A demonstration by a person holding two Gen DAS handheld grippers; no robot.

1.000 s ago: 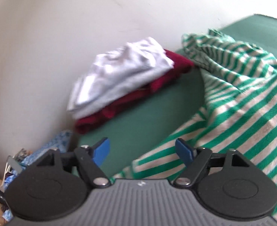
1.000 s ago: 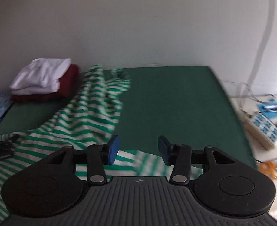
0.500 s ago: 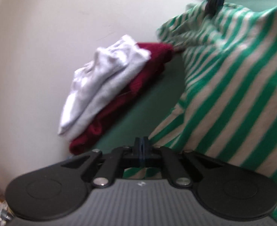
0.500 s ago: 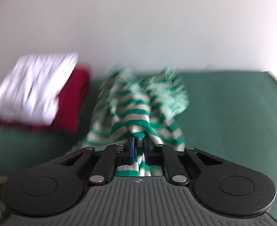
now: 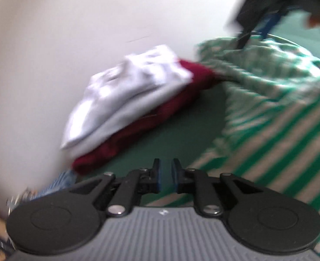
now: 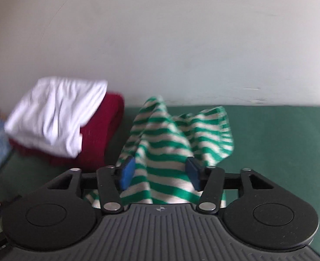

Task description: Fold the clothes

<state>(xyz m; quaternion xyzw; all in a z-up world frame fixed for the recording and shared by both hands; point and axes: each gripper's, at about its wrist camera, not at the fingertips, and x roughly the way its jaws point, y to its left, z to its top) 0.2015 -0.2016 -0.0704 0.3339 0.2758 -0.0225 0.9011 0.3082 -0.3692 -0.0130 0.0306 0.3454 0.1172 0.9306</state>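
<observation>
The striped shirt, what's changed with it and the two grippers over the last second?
The right gripper swung in toward the folded stack, pinched a fold of the striped shirt and is now opening, the cloth loose between its pads. The left gripper shut at the shirt's edge and is now parting, nothing visibly clamped. The white garment on the red one stayed put on the green mat.

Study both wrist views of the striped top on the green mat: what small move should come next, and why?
Probably draw the right claw back clear of the striped top. Its jaws are opening with the fabric loose between them; the left claw is opening too, with nothing between its jaws.
</observation>
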